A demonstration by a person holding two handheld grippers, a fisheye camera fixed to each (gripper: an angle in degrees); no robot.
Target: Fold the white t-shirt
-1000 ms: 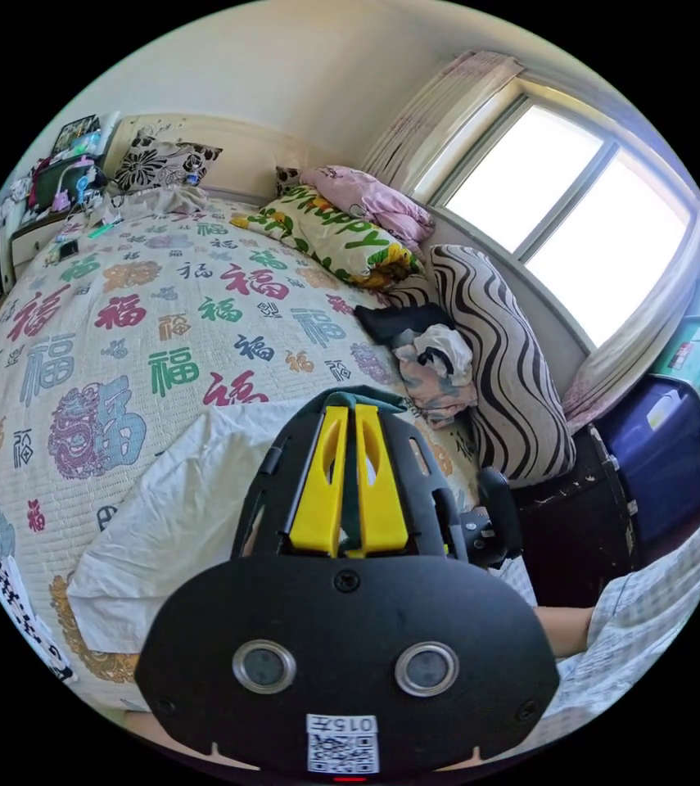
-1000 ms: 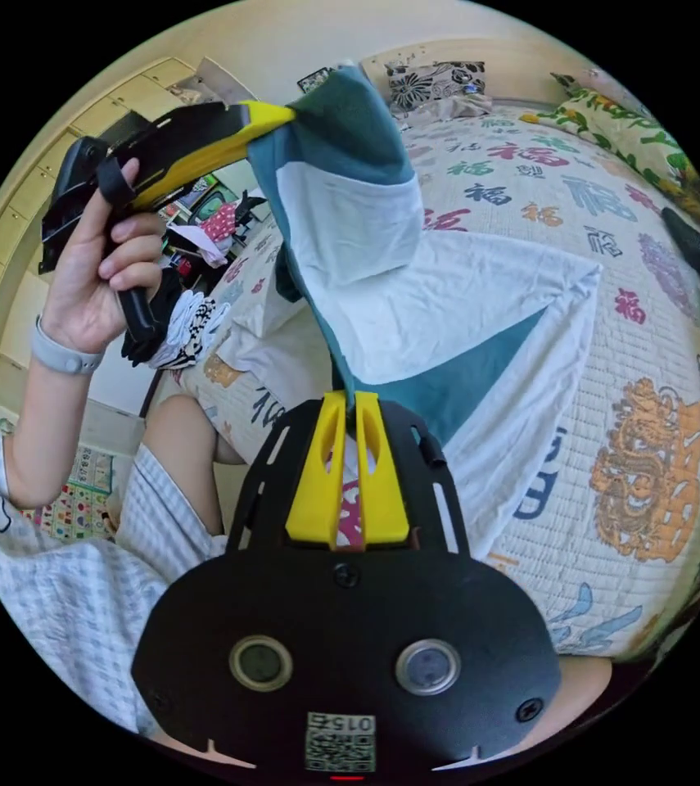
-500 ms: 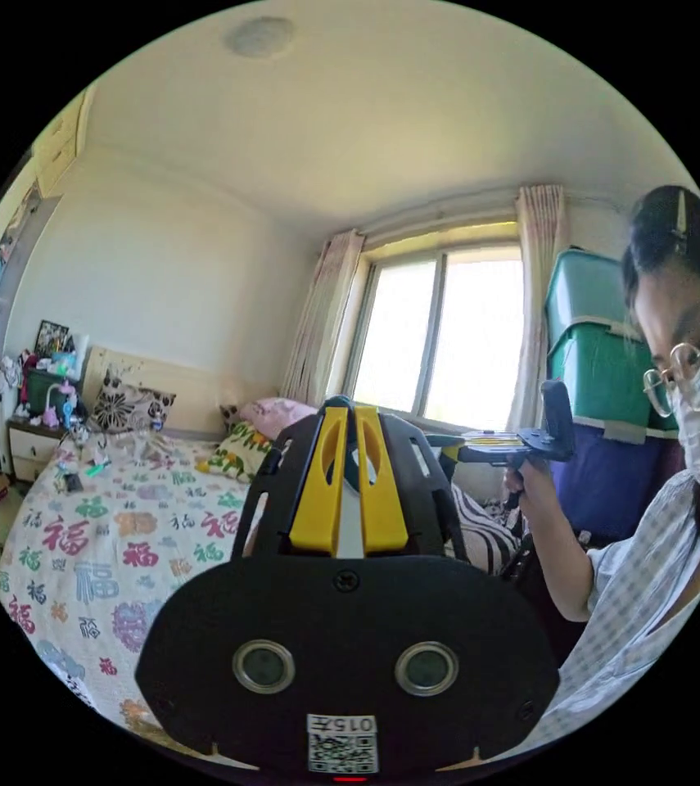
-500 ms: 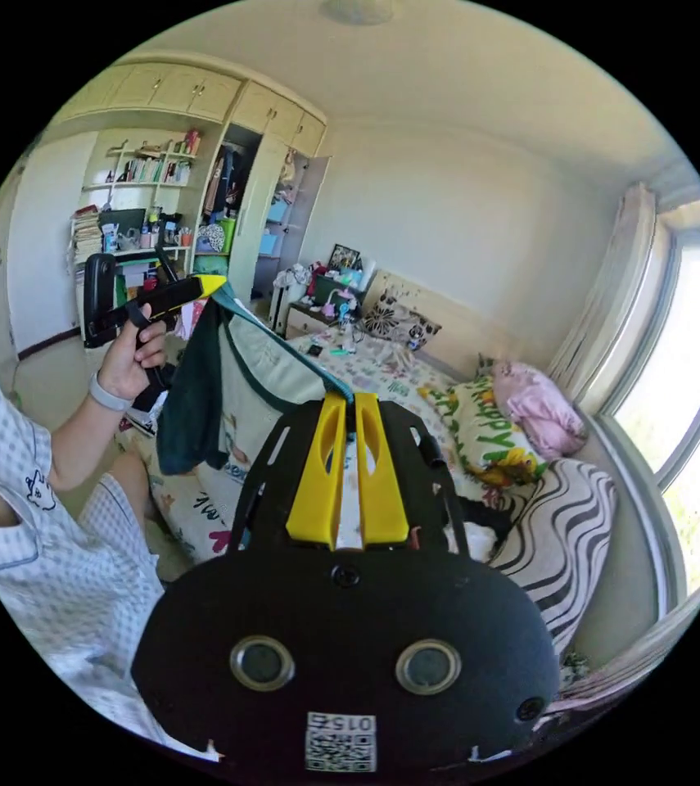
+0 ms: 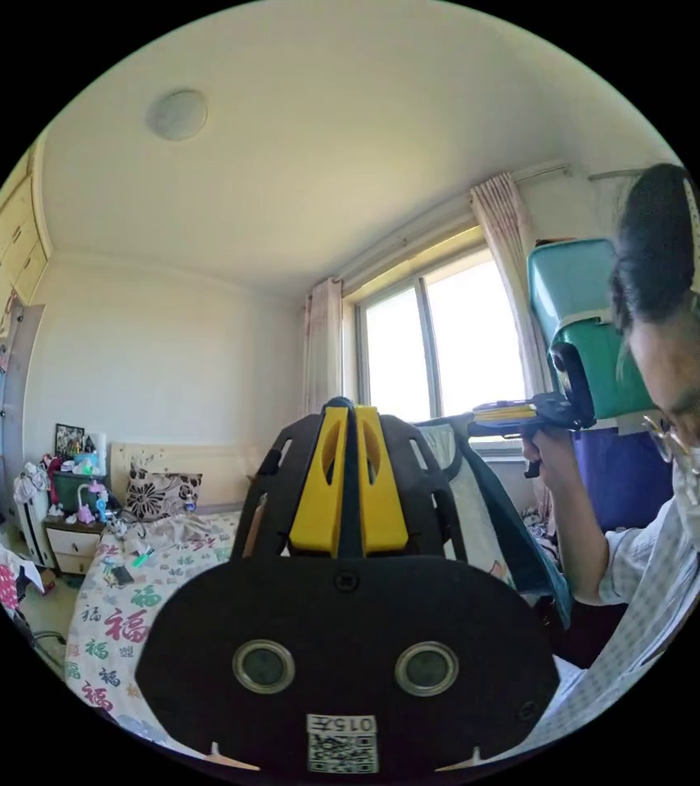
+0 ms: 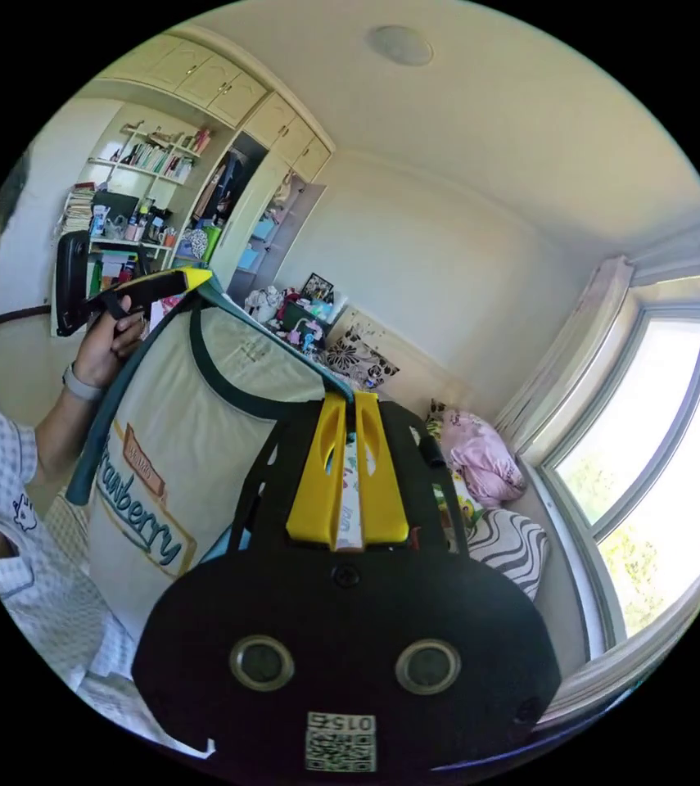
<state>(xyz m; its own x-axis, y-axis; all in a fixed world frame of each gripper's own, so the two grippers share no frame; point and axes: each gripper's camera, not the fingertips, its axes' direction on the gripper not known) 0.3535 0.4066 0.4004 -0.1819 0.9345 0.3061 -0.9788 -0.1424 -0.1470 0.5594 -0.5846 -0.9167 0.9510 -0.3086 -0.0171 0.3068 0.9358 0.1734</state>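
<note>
Right gripper view, white t-shirt point(image 6: 178, 442) held up, print partly legible

White t-shirt point(image 6: 194, 426) trimmed dark teal; yellow claw point(image 6: 348, 409); zebra-striped pillow point(image 6: 507, 547).

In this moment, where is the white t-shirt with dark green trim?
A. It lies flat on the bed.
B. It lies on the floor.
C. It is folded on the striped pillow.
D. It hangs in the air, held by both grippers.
D: the white t-shirt with dark green trim hangs spread between the left gripper and the right gripper, above the bed.
</note>
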